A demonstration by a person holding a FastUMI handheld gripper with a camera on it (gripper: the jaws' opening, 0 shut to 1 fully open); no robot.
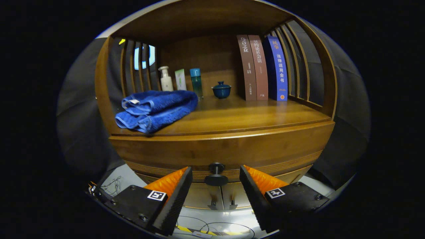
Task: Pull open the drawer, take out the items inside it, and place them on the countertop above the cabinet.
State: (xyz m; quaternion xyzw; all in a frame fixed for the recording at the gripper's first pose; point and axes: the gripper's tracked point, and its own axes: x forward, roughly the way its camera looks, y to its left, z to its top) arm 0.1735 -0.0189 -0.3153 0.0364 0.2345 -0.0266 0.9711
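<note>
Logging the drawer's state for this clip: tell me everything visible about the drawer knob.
The drawer knob is dark and round, with a wide disc head on a slim stem, likely metal or painted wood. It juts from the wooden drawer front, which looks closed, below the countertop edge. It sits centred between the open fingers of the hand-held gripper; neither finger touches it.

You're looking at a blue folded towel [156,111] lying around 10 o'clock. Behind it, a white pump bottle [165,79], a pale carton [180,79] and a teal bottle [196,82] are standing in a row. A small lidded blue cup [221,90] is sitting near 12. Two brown books [254,68] and a blue book [278,68] are standing upright at 1 o'clock. Loose cables [114,186] are trailing at 8.
</note>
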